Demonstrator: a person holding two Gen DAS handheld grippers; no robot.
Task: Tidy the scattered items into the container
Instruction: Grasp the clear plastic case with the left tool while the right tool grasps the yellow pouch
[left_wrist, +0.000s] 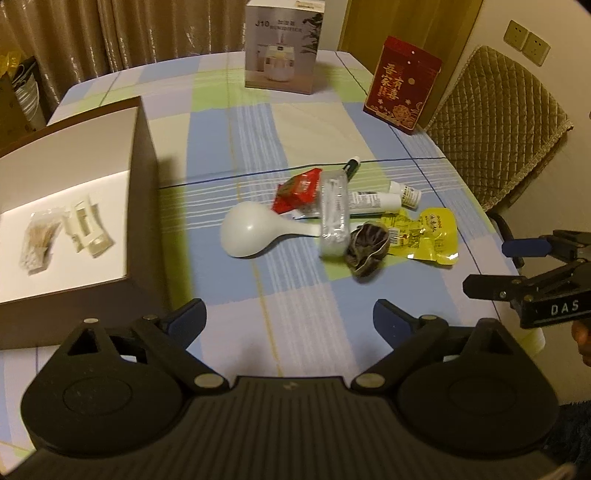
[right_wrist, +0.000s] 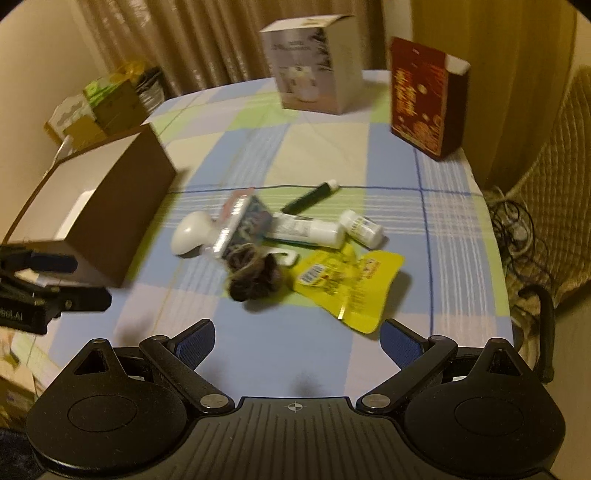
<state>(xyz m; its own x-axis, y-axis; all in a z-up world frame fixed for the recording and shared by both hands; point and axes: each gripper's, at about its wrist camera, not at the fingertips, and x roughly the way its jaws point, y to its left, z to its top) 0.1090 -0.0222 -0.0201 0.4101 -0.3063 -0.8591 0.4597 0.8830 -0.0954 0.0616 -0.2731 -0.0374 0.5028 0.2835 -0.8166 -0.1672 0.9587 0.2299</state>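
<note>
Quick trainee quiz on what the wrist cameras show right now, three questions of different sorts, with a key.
1. True or false: the brown box already holds items.
2. Which lies nearest the brown box: A white spoon, B yellow pouch, C red packet?
3. Fill in: the left gripper is ___ and holds nothing.

Key: 1 true; 2 A; 3 open.

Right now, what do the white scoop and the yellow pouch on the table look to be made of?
White scoop: likely smooth plastic, uniformly white with a soft sheen. Yellow pouch: seemingly glossy printed foil or plastic film, crinkled, with bright glints.
</note>
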